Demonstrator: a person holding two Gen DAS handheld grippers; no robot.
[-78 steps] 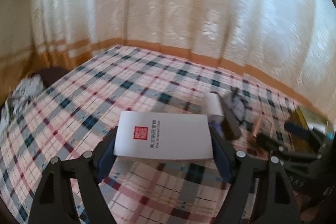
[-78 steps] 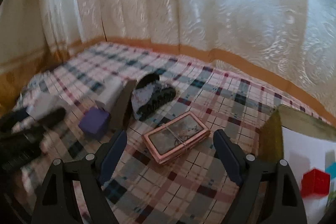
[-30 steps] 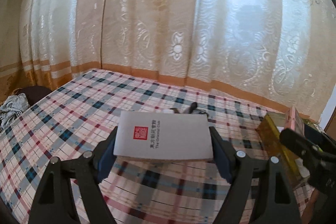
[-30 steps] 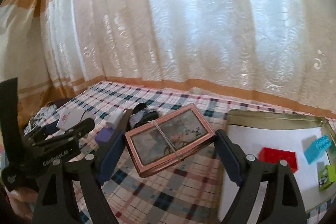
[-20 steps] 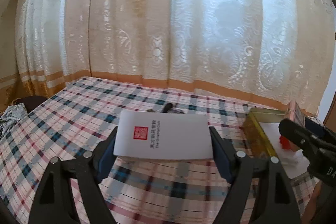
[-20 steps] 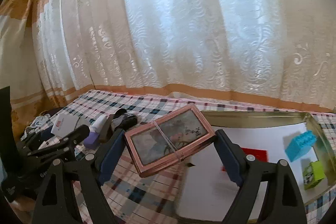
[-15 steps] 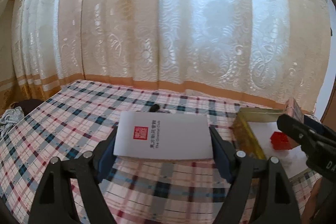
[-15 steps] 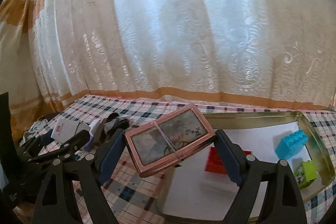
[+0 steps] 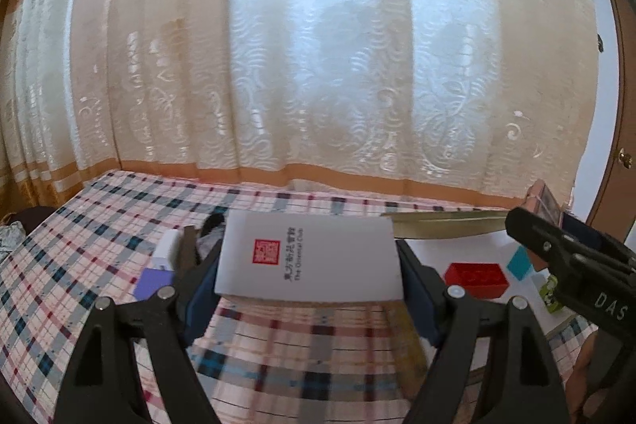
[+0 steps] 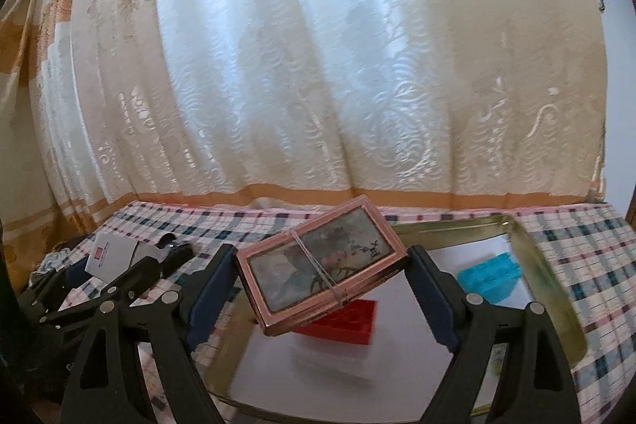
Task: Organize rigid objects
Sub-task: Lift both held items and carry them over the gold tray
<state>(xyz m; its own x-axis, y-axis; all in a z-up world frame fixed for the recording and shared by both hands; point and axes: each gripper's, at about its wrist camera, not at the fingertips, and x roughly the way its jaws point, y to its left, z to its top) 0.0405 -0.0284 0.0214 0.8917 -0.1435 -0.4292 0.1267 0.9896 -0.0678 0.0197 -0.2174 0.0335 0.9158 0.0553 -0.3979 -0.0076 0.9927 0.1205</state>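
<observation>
Both loads have travelled from the open plaid cloth [image 9: 79, 265] toward the gold tray [image 10: 556, 289], so placing comes next, I judge. My left gripper [image 9: 310, 277] is clamped on the white box [image 9: 310, 257], just short of the tray's near-left corner; my right gripper [image 10: 322, 277] is clamped on the pink-framed case [image 10: 318, 261], above the tray's middle. The tray holds a red brick [image 10: 349, 320], a blue brick [image 10: 489, 277] and a green piece [image 9: 552, 293].

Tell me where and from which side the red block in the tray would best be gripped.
Judging by shape, grip the red block across its two long side faces, coming from above. It lies flat, studs up, on the white liner of the gold tray, so its flat vertical sides suit flat fingers. Nothing touches it; the blue block sits apart. Both grippers are occupied now, with the white box and the pink-framed case.
</observation>
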